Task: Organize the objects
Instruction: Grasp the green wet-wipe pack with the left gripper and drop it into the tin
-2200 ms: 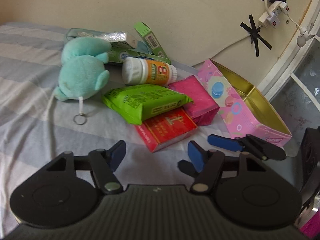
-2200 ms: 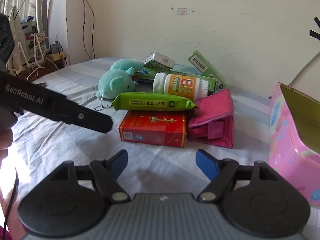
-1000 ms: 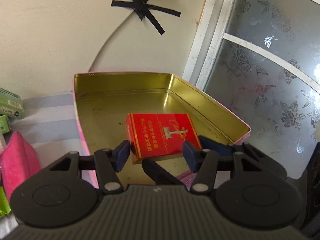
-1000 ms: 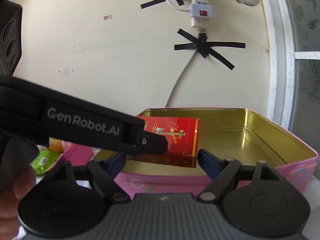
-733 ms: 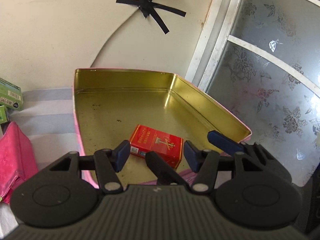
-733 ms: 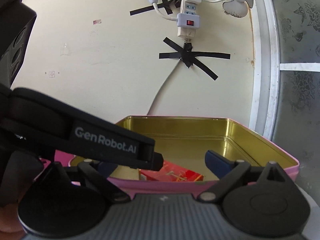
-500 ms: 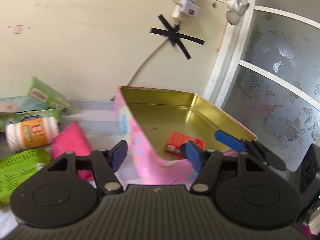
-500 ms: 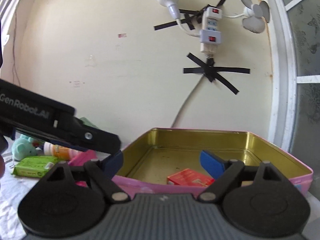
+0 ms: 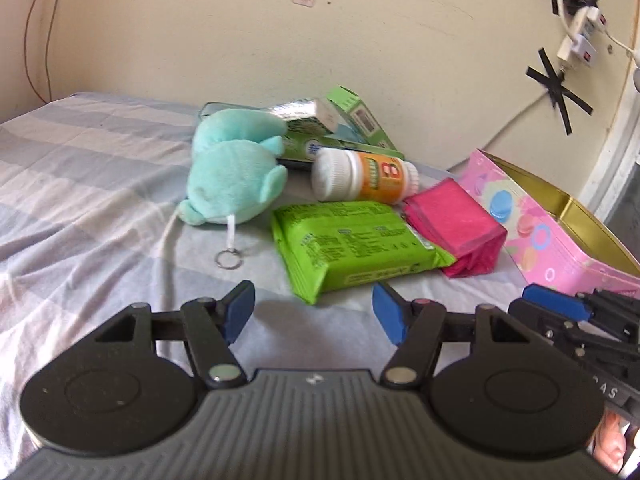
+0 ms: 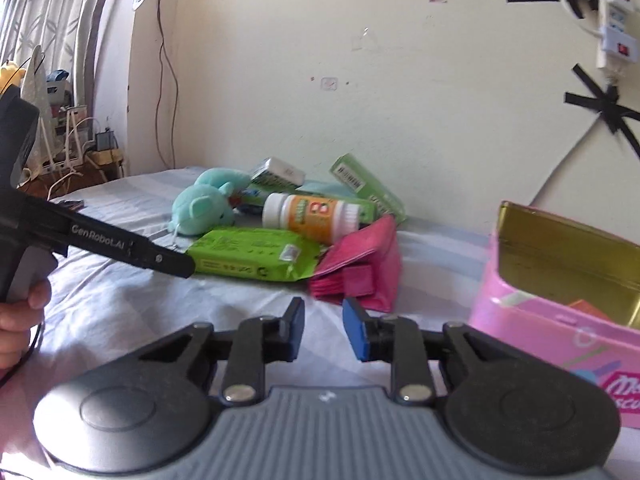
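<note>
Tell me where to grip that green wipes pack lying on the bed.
Take the green wipes pack across its short width near the front end, coming down from above with the left gripper. It lies flat and looks soft; the pink pouch crowds its right edge.

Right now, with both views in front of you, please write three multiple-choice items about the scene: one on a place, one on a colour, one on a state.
1. Where does the vitamin bottle lie?
A. inside the pink tin
B. on the bed, behind the green wipes pack
C. in a hand-held gripper

2. What colour is the plush toy?
A. turquoise
B. red
C. yellow

3. How is the left hand-held gripper?
A. shut on the wallet
B. open, holding nothing
C. shut on the plush toy

Answers: 1 B, it lies on its side beside the pink wallet; 2 A, its fur is pale blue-green; 3 B, only the sheet shows between its blue pads.
</note>
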